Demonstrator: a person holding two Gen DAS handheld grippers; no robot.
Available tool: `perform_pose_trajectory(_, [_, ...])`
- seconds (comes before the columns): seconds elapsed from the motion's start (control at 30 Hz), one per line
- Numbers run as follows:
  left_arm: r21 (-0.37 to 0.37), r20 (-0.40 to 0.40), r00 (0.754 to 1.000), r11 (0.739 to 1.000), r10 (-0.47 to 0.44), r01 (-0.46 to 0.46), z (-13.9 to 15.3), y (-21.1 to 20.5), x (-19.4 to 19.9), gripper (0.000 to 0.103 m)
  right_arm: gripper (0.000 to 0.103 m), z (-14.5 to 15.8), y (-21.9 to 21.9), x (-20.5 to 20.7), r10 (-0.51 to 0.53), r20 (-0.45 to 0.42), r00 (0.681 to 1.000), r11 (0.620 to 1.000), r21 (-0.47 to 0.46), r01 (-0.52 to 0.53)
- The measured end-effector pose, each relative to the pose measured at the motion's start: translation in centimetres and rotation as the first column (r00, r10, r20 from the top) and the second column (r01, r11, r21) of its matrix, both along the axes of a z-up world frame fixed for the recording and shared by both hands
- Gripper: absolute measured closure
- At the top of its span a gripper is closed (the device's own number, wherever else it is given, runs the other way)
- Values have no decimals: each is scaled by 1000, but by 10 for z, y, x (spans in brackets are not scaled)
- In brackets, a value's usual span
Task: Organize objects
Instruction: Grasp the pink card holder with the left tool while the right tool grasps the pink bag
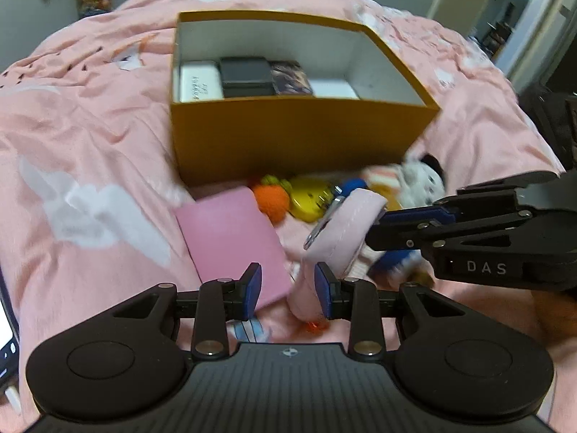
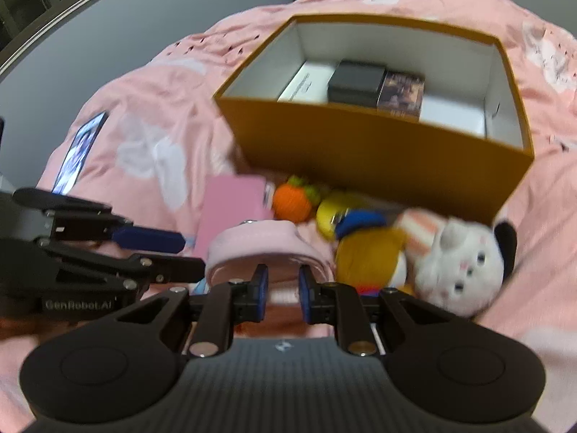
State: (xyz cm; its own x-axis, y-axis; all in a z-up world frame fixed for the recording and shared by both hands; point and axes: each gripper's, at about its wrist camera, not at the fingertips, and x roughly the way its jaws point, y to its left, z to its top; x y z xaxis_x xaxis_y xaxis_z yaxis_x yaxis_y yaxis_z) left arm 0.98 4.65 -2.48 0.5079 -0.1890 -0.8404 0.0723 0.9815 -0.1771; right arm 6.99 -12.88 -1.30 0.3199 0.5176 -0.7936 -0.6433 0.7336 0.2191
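On the bed's pink bedspread (image 1: 90,137), seen from the left wrist, the left hand-held gripper (image 1: 288,287) tilts steeply down over a pale pink pouch (image 1: 339,231), its jaws partly open; the pouch's lower end lies between the blue pads, but blur hides whether they press it. The right hand-held gripper (image 1: 382,231) reaches in from the right edge, its tips at the pouch's side. Beyond stands the orange box (image 1: 299,133), holding small boxes; a pink book (image 1: 230,241), an orange knitted toy (image 1: 272,198) and a white plush (image 1: 422,180) lie before it, smeared.

From the right wrist, the right hand-held gripper (image 2: 283,287) also points steeply down, jaws narrowed around the pouch's (image 2: 259,249) near edge; contact cannot be told. The left hand-held gripper (image 2: 187,252) enters from the left. A yellow-and-blue plush (image 2: 368,245) is half hidden behind the pouch.
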Motion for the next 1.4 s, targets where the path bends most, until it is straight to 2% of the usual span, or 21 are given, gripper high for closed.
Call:
perform_pose_trajectory(0.17, [27, 46, 995, 995, 91, -93, -6, 4, 17, 65, 82, 3, 5, 16, -48, 48, 998, 999, 18, 47])
perform_pose_trajectory(0.3, [37, 39, 987, 987, 157, -159, -14, 13, 24, 65, 69, 3, 2, 19, -54, 65, 996, 998, 37, 52])
perform_pose_trajectory(0.4, [24, 44, 981, 982, 187, -188, -15, 19, 21, 65, 63, -1, 3, 23, -30, 60, 998, 999, 37, 28])
perform_pose_trajectory(0.57, [-5, 66, 975, 977, 212, -213, -13, 28, 15, 65, 58, -17, 9, 30, -18, 11, 1000, 1000, 23, 18])
perform_pose_trajectory(0.67, [5, 46, 971, 972, 235, -235, -17, 32, 17, 65, 53, -25, 10, 38, -26, -22, 999, 999, 25, 26])
perform_pose_trajectory(0.8, [15, 29, 974, 974, 225, -226, -21, 32, 20, 57, 51, -36, 12, 47, -16, -88, 996, 999, 47, 20])
perform_pose_trajectory(1.0, [58, -29, 969, 969, 244, -242, -30, 34, 22, 52, 45, -54, 18, 57, 14, -172, 985, 996, 86, 1])
perform_pose_trajectory(1.1, [61, -61, 964, 965, 259, -255, -36, 38, 25, 52, 44, -58, 22, 58, 28, -174, 984, 996, 92, -12])
perform_pose_trajectory(1.17, [58, -72, 961, 963, 265, -262, -39, 39, 27, 52, 47, -58, 23, 57, 43, -164, 986, 995, 94, -28])
perform_pose_trajectory(1.23, [58, -84, 959, 963, 269, -265, -42, 39, 28, 52, 58, -59, 24, 54, 52, -145, 988, 996, 82, -40])
perform_pose_trajectory(1.27, [54, -89, 959, 963, 268, -264, -43, 40, 29, 51, 72, -58, 25, 52, 53, -133, 990, 996, 72, -44])
perform_pose_trajectory(1.3, [47, -95, 960, 964, 265, -261, -45, 40, 30, 48, 78, -58, 24, 51, 55, -133, 990, 996, 79, -45])
perform_pose_trajectory(1.4, [24, -107, 961, 967, 256, -255, -47, 41, 33, 43, 85, -52, 18, 45, 48, -111, 993, 995, 93, -38])
